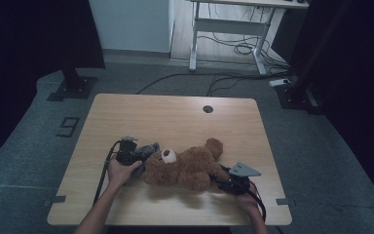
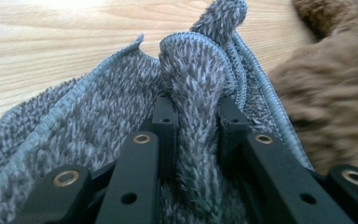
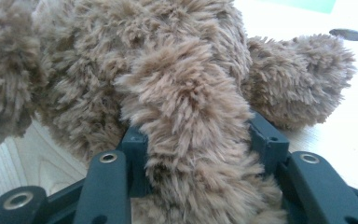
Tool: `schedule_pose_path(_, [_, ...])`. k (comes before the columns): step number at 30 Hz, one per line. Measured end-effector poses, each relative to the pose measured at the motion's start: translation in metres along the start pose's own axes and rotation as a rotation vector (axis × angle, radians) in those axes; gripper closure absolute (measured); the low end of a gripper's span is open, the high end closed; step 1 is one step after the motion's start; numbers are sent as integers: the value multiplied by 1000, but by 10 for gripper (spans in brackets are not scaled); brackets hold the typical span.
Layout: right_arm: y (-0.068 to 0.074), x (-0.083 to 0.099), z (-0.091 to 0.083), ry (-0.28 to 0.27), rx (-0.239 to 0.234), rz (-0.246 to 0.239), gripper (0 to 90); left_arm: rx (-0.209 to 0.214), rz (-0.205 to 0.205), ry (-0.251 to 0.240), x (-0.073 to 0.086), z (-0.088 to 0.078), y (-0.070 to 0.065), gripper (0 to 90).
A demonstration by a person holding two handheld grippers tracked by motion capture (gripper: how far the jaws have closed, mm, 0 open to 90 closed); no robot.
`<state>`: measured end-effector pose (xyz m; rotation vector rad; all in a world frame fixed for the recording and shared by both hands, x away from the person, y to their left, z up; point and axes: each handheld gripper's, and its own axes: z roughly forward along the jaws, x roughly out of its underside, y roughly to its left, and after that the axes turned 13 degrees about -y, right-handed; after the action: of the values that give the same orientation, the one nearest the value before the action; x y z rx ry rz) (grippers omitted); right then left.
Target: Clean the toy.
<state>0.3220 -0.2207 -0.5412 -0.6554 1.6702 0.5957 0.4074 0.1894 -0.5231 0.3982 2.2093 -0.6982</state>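
One brown teddy bear (image 1: 190,168) lies lengthwise across the table (image 1: 126,112), head leftward.

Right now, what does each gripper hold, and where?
Left gripper pinches a raised fold of the grey cloth. Right gripper clamps a limb of the teddy bear.

Dim high view, bright soft close-ups

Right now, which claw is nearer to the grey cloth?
Left. The left claw is shut on a raised fold of the grey cloth beside the bear's head. The right claw grips a limb of the teddy bear at the bear's far end.
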Motion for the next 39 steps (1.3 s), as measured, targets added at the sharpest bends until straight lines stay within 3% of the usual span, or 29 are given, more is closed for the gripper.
schedule_pose_path(5, [-1, 1, -1, 0, 4, 6, 515, 9, -33, -45, -1, -22, 9, 728])
schedule_pose_path(9, [-1, 0, -1, -1, 5, 7, 515, 45, -32, -120, -5, -46, 3, 730])
schedule_pose_path(14, [0, 0, -1, 0, 8, 1, 515, 120, 14, -207, -18, -63, -25, 732])
schedule_pose_path(19, [0, 0, -1, 1, 9, 3, 515, 163, 100, -219, -25, -56, -61, 729])
schedule_pose_path(22, [0, 0, -1, 2, 9, 3, 515, 113, 155, -206, -21, -46, -72, 727])
schedule_pose_path(24, [1, 0, -1, 1, 8, -1, 515, 87, 159, -199, -16, -42, -69, 729])
schedule_pose_path(26, [2, -1, 0, 1, 2, -2, 515, 70, 141, -191, -9, -36, -62, 731])
schedule_pose_path(28, [3, -1, 2, -1, 1, -2, 515, 76, 93, -200, -4, -33, -54, 731])
schedule_pose_path(32, [3, -1, 2, -2, 2, 3, 515, 9, 116, -192, 1, -30, -52, 731])
schedule_pose_path(36, [4, -1, 1, 2, 1, 2, 515, -28, 126, -174, 9, -29, -49, 737])
schedule_pose_path(39, [3, -1, 1, 3, 0, 5, 515, -47, 129, -133, 15, -31, -44, 741])
